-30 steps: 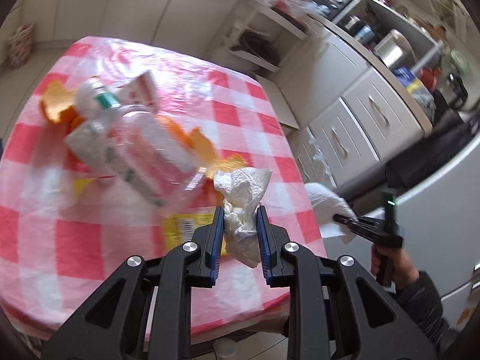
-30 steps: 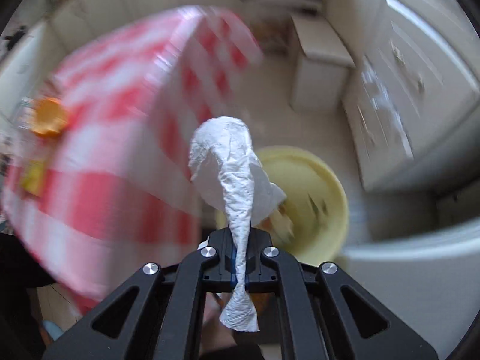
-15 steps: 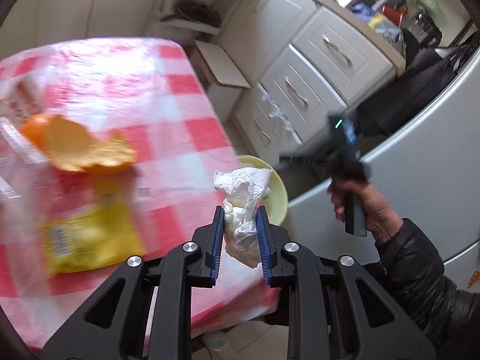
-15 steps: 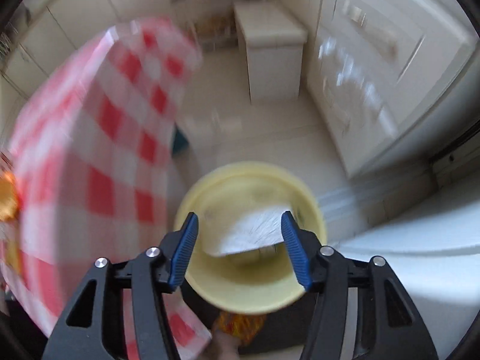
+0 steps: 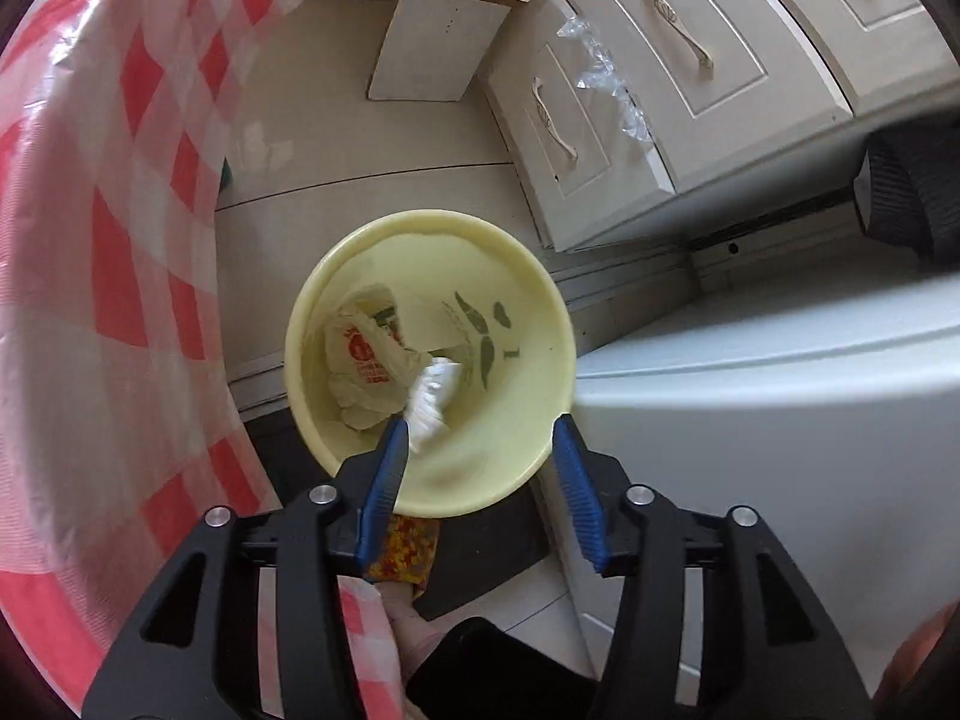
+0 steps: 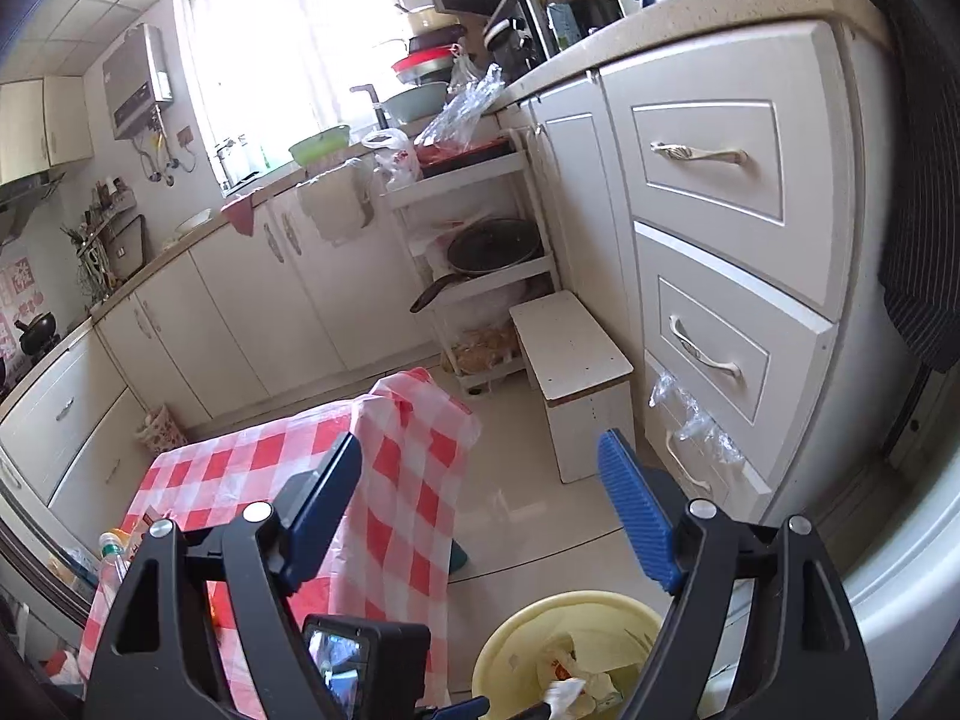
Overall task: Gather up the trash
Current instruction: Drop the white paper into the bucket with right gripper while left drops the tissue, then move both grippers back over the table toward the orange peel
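Note:
A yellow bin stands on the floor beside the table with the red checked cloth. My left gripper is open right above the bin. A crumpled white tissue is in the air just off its left finger, over the bin. A printed plastic bag lies inside the bin. My right gripper is open and empty, held higher and facing the kitchen. The bin shows at the bottom of the right wrist view, with the left gripper's camera beside it.
White drawers and a small white stool stand behind the bin. A white appliance is to its right. A bottle and other trash lie on the table. Counters and a shelf rack line the far wall.
My left gripper swung from the table to above the bin and opened, letting go of the tissue. My right gripper, open since dropping its tissue, has risen and tilted up from the bin.

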`<state>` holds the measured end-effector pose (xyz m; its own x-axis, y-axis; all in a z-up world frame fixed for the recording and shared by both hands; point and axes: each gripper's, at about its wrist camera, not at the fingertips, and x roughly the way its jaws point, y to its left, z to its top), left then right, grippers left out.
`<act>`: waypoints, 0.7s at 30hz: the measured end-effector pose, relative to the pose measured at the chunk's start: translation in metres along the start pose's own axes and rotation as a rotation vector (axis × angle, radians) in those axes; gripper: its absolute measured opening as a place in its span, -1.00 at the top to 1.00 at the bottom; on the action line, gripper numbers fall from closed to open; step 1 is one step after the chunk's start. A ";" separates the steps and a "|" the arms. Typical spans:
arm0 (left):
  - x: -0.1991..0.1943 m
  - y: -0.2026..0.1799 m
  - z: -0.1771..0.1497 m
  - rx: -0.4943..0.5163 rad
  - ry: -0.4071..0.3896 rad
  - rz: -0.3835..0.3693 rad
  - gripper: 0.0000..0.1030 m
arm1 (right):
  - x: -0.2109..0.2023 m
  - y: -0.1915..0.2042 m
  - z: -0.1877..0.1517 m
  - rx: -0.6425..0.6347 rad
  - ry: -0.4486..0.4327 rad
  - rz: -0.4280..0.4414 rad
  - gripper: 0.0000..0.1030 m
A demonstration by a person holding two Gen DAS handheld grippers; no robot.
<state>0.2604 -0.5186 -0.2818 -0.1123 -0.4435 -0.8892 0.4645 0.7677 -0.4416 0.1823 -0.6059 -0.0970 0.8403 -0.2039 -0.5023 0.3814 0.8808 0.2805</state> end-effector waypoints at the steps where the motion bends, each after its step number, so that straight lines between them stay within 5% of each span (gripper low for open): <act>1: -0.005 0.000 -0.003 0.003 -0.008 -0.012 0.05 | 0.000 -0.001 0.000 0.002 -0.002 -0.002 -0.51; 7: -0.095 0.005 -0.034 0.124 -0.220 0.007 -0.17 | -0.012 0.010 0.003 0.022 -0.037 0.005 -0.52; 13: -0.205 0.064 -0.097 0.158 -0.431 0.176 -0.39 | -0.013 0.053 -0.002 -0.063 -0.046 0.049 -0.57; 17: -0.275 0.127 -0.143 0.094 -0.559 0.279 -0.54 | -0.022 0.094 -0.014 -0.136 -0.034 0.120 -0.60; 21: -0.323 0.217 -0.189 -0.108 -0.645 0.365 -0.58 | -0.032 0.142 -0.039 -0.241 0.013 0.223 -0.69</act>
<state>0.2312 -0.1215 -0.1126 0.5857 -0.3094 -0.7491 0.2811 0.9444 -0.1704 0.1945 -0.4578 -0.0726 0.8871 0.0096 -0.4615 0.0851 0.9792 0.1840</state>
